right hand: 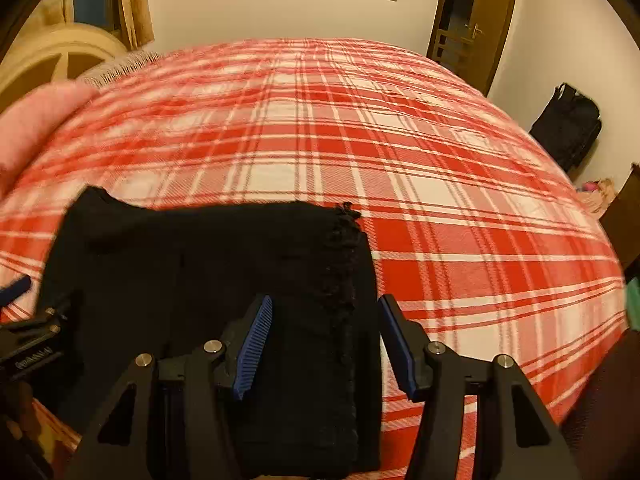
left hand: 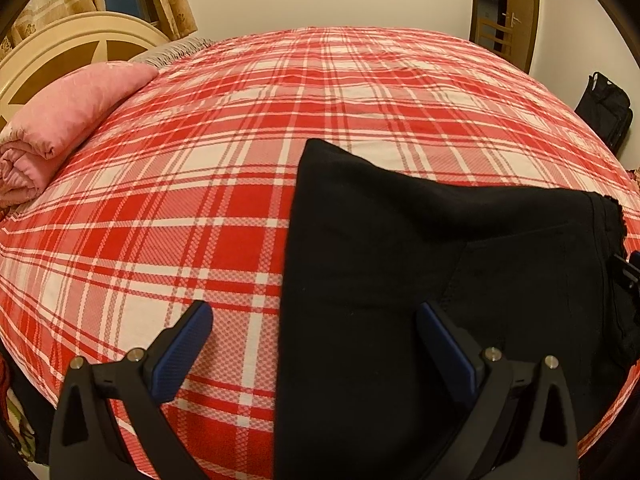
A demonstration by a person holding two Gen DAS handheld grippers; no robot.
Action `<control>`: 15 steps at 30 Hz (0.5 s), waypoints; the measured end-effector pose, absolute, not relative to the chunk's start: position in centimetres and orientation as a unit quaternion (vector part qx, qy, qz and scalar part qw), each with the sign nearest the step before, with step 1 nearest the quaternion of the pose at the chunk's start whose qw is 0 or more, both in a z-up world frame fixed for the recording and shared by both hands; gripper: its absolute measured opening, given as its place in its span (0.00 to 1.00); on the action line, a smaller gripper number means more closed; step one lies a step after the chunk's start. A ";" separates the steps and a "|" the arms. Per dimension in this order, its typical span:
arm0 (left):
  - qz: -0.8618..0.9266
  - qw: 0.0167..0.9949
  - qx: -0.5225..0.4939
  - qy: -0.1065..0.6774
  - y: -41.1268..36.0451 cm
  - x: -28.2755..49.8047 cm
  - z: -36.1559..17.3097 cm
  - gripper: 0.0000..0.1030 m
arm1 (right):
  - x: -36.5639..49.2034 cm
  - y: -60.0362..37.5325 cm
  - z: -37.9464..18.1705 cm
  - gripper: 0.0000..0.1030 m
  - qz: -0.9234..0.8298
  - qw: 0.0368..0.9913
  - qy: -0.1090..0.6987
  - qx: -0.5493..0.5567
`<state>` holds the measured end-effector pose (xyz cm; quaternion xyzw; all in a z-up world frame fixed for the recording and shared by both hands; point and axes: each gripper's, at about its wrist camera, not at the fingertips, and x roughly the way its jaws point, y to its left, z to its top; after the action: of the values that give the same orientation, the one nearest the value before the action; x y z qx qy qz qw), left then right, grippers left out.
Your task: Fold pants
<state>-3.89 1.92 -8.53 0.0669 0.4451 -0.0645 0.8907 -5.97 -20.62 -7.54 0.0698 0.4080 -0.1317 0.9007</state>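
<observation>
While the black pants (left hand: 420, 260) lie folded into a compact block at the near edge of the bed (left hand: 240, 160), on its red plaid cover, the fold looks close to done, though the far left corner juts out past the rest. From here the risk is that a claw catches only the top layer, so that lifting or dragging peels the stack open, or pulls the bundle off the near edge, where it already sits close. The frilled waistband edge on the right side looks loose and could snag on a pad.

Left claw (left hand: 312, 344) is spread wide and holds nothing: one blue pad hangs over the bare cover, the other over the pants, straddling their left edge; whether it touches cloth I cannot tell. Right claw (right hand: 326, 344) is moderately open, also gripping nothing, its pads either side of the pants' right-hand edge. A rolled pink quilt (left hand: 68, 120) lies well apart by the headboard.
</observation>
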 end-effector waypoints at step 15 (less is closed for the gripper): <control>-0.115 0.874 -0.004 0.473 4.1 -2.8 -9.3 1.00 | -8.8 -23.2 -11.3 0.65 -0.031 0.909 0.374 0.183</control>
<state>-2.78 4.11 -9.28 -0.0038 0.4726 -0.1147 0.8738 -8.81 -23.22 -11.26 0.1829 0.3742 -0.0315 0.9086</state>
